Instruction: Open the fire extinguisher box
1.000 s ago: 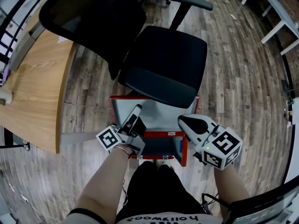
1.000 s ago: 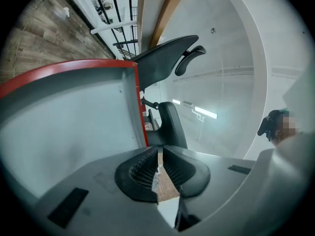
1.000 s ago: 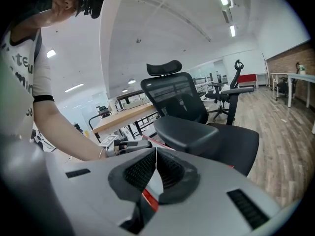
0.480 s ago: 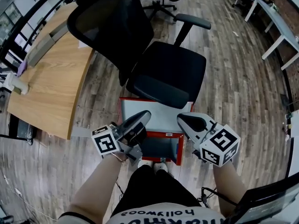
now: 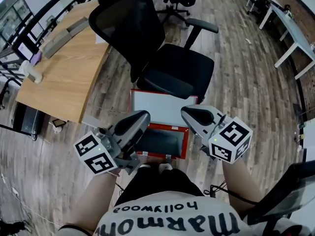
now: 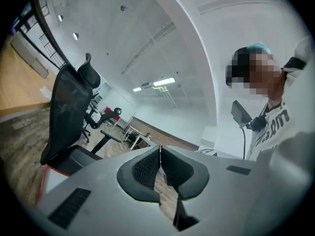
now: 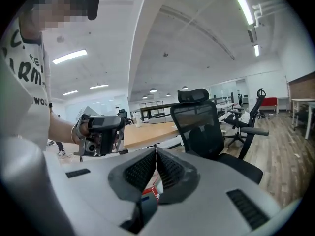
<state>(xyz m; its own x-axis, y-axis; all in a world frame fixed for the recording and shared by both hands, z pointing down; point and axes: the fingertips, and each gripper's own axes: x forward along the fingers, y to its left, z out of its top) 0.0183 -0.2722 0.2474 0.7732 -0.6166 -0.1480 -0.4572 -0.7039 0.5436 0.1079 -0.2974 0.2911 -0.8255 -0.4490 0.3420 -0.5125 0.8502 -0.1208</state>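
Fire extinguisher box [image 5: 162, 141], red-framed, lies on the wood floor [image 5: 246, 82] just below the centre of the head view, right in front of the person's feet. Its lid [image 5: 162, 106] is swung open and lies flat on the upper side, grey inside face up, reaching under the front of a black office chair [image 5: 172, 68]. The box's inside looks dark grey.

The left gripper [image 5: 142, 117] hangs above the box's left edge, with its jaws pressed together on nothing. The right gripper [image 5: 185, 112] hangs above the box's right edge, also closed and empty. Neither touches the box.

A wooden desk [image 5: 69, 73] fills the upper left of the frame, beside the chair.
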